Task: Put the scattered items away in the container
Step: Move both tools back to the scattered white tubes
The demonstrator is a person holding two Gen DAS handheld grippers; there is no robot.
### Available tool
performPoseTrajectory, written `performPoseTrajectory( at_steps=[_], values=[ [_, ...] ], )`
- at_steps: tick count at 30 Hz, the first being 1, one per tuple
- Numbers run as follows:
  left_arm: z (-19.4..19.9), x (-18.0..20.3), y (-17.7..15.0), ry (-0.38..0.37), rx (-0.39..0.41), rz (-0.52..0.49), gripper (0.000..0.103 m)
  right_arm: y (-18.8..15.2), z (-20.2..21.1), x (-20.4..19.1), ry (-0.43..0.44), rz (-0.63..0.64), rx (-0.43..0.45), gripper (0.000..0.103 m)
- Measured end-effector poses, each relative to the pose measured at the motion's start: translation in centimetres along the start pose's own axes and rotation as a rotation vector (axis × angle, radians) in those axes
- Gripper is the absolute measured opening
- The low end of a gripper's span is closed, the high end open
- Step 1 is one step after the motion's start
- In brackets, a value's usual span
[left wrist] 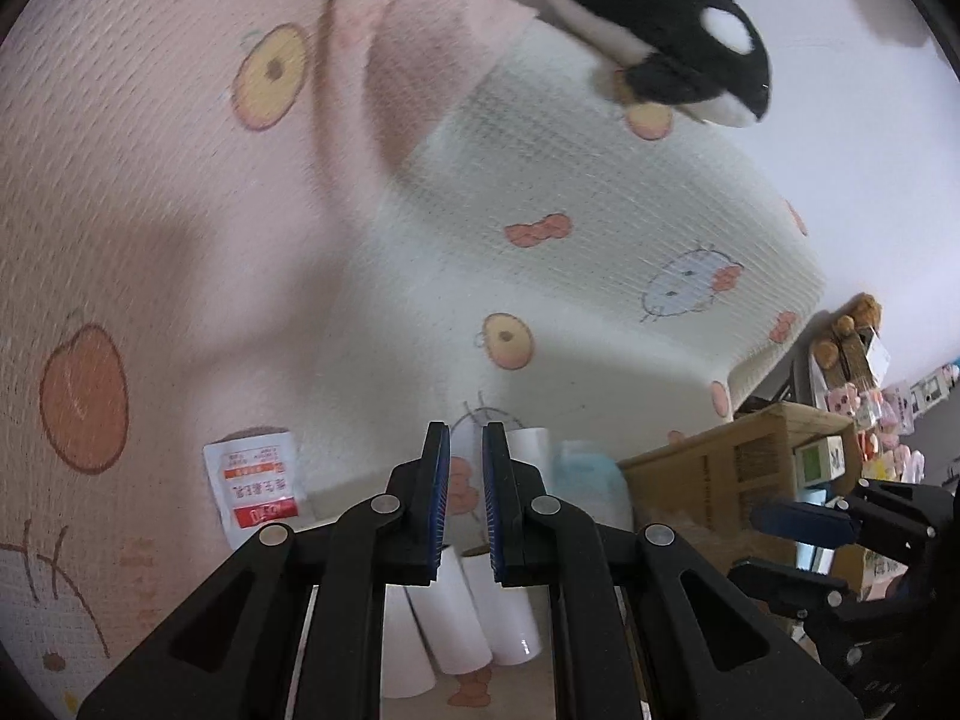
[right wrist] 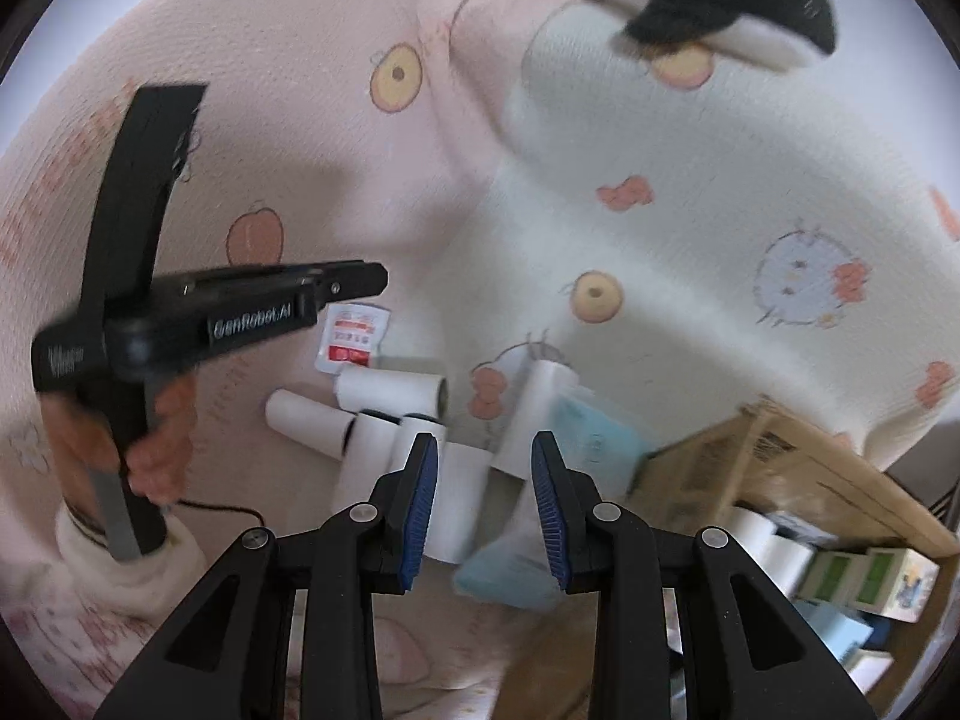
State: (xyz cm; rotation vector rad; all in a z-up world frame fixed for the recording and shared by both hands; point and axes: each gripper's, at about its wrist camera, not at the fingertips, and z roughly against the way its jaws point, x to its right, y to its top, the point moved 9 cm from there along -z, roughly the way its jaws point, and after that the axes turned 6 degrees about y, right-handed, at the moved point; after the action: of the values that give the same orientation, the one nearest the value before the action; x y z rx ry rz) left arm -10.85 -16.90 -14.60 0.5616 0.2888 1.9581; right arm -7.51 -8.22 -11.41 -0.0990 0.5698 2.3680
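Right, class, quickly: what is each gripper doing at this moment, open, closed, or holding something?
Left gripper: closed, holding nothing.
Right gripper: closed as far as it goes, nothing between its fingers.

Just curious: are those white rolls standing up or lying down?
Lying down. The white rolls rest on their sides on the bedding, dark hollow ends facing sideways.

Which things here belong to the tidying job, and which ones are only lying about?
For the job:
- white rolls
- red-and-white sachet
- light blue packet
- cardboard box, apparently the container

Only lying about:
- orca plush toy
- pillow and printed bedding
- small plush toys far right
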Motion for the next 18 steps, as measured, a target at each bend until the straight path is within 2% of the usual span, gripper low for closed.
performPoseTrajectory(
  at_steps=[7, 10, 15, 18],
  values=[
    [0.4, -1.3, 0.1, -0.031, 0.012, 0.032, 0.011, 2.2, -1.8, -0.3, 0.031, -0.069, -0.008, 0.029],
    [-0.1, -1.2, 0.0, -0.040, 0.005, 0.027, 0.011, 2.6, -3.1, -0.1, 0.047, -0.098, -0.049, 0.029],
    [-2.3, -1.0, -0.6, -0.047, -0.027, 0.022, 0.011, 2.5, -5.7, 1.7, -0.011, -0.127, -0.129, 0.029],
    [-3.5, -1.4, -0.9, -0.055, -0.046, 0.040, 0.011, 2.3, -7.3, 2.5, 0.017, -0.189, -0.164, 0.029]
  ],
)
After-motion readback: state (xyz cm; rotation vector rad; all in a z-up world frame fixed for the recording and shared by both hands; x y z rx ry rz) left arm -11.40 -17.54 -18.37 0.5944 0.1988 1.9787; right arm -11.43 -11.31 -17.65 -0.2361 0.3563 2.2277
